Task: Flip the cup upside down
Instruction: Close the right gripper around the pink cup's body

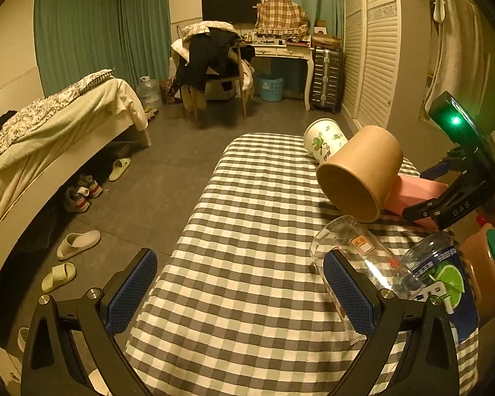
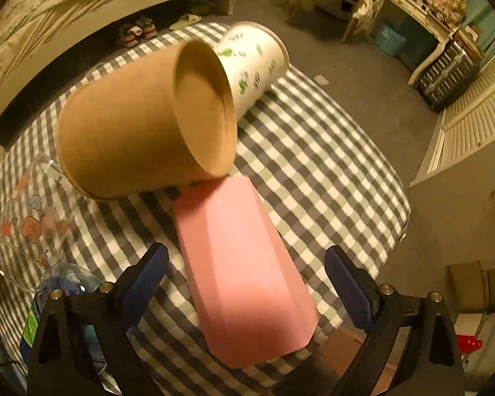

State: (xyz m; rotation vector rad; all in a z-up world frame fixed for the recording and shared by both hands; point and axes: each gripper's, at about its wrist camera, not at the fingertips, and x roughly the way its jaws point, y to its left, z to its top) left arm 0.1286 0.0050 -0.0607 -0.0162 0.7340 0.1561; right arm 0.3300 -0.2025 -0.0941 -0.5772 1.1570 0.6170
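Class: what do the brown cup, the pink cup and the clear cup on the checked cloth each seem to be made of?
Brown cup: likely kraft paper, matte, fibrous-looking, rolled rim.
Pink cup: probably plastic, opaque, smooth, faceted sides.
Clear cup: glass or clear plastic; transparent, bright glints, printed cartoons.

Bed (image 1: pixel 49 125); slippers (image 1: pixel 77 244); desk (image 1: pixel 280 51)

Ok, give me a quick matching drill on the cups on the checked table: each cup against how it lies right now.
Things:
1. brown paper cup
2. white cup with green print
3. pink cup
4. clear glass cup

States:
A. lying between the open right gripper's fingers
B. on its side, farthest back on the table
C. tilted, leaning on the pink cup
D. on its side beside the water bottle

Pairs: 1-C, 2-B, 3-A, 4-D
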